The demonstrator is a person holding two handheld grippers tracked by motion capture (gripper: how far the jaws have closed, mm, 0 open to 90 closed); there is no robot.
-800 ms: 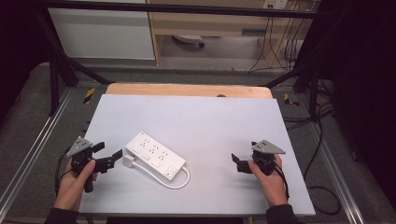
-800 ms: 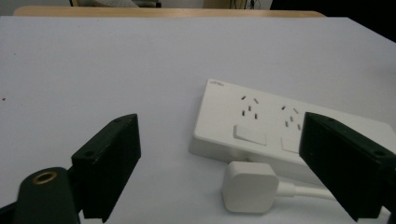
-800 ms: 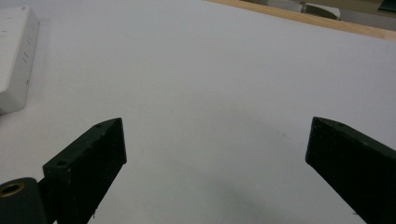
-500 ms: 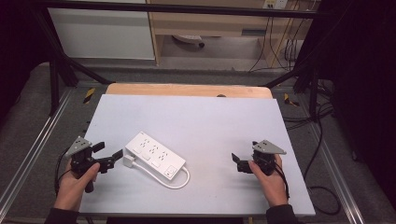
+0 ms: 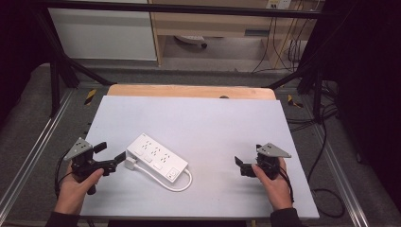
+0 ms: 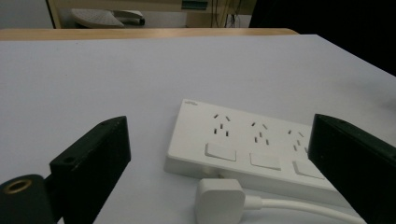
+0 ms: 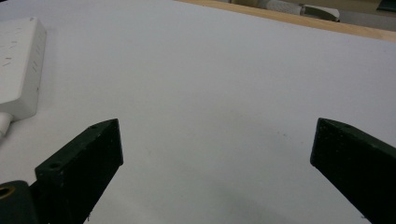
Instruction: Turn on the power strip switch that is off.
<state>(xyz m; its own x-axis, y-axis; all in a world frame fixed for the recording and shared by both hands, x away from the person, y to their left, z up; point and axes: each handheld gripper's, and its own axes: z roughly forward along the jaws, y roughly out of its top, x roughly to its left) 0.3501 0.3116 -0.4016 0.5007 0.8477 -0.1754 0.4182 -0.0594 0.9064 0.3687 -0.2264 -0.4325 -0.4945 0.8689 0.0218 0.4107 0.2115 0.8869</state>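
Note:
A white power strip (image 5: 157, 157) lies at an angle on the white tabletop (image 5: 203, 123), left of centre. Its white plug (image 5: 129, 164) rests on the table at its near left end, and the cable (image 5: 179, 187) loops round to its right end. My left gripper (image 5: 111, 152) is open, low over the table, its jaws pointing at the plug and the strip's end. In the left gripper view the strip (image 6: 252, 144) and plug (image 6: 219, 198) lie between the spread jaws of the left gripper (image 6: 219, 126), untouched. My right gripper (image 5: 248, 155) hovers open at the right over bare table. The right gripper (image 7: 217, 126) holds nothing, with the strip (image 7: 18, 65) far to its left.
A wooden strip (image 5: 189, 91) runs along the table's far edge. Metal frame rails (image 5: 28, 142) flank the table on both sides. Cables (image 5: 326, 142) trail on the floor at the right, and a white cabinet (image 5: 104, 33) stands beyond the table.

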